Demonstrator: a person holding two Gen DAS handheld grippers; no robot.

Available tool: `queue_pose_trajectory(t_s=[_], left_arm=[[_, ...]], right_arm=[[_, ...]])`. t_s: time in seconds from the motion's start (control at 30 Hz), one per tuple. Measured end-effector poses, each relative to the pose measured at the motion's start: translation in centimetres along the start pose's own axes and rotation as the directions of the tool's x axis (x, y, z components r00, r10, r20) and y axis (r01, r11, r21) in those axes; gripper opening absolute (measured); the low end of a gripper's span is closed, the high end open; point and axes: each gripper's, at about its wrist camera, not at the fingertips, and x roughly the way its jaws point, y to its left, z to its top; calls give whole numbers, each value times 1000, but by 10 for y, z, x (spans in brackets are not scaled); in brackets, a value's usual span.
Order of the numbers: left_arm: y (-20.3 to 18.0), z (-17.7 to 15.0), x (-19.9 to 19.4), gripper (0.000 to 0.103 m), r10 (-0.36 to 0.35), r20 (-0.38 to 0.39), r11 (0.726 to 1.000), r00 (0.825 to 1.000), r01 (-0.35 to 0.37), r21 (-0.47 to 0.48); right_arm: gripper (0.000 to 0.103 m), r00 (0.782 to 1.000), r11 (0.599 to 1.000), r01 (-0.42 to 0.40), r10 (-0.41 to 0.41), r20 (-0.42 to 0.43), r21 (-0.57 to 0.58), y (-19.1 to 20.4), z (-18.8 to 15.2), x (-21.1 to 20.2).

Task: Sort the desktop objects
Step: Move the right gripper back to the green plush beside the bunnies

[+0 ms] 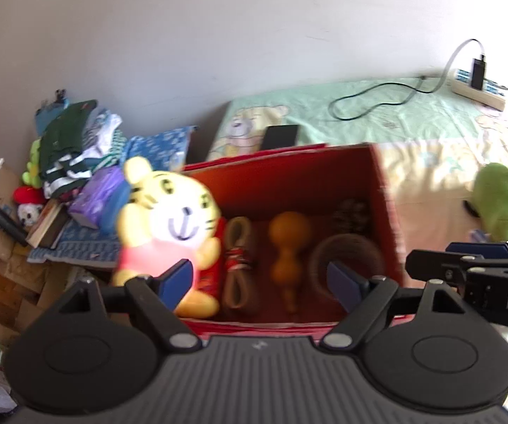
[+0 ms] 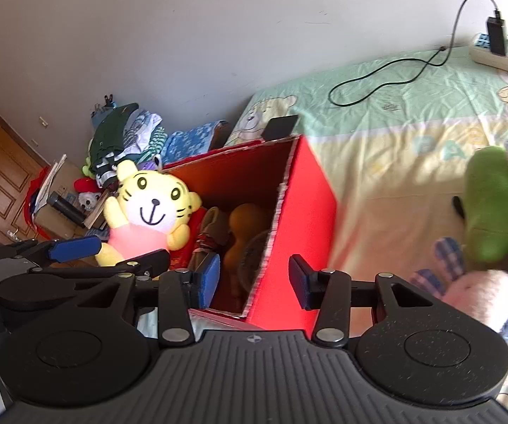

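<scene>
**Red box, part filled; tiger just inside its left end**

Item 1, tiger: plush, yellow with a pink body, upright at the left end of the red box, facing me. It leans on the box's left wall, which I take to be why it stands.

Item 2, box contents: rope, gourd and a round clear piece lie side by side on the floor of the box, right of the tiger. A dark item sits behind them, too blurred to name.

Item 3, left tool: jaws apart, nothing between the pads; the tiger sits beyond the left pad, untouched.

Item 4, right tool: jaws apart and empty, straddling the box's near corner.

Item 5, unsorted: green plush and pink plush lie on the bed right of the box. I judge them next in line.
</scene>
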Motion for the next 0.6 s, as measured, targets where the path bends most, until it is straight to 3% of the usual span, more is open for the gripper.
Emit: queue_pose_trajectory(t_s=[0.6], left_arm=[[-110, 16, -11, 86, -133, -12, 982, 991, 133, 131]], right_arm=[[47, 987, 984, 134, -143, 78, 118, -87, -1, -68]])
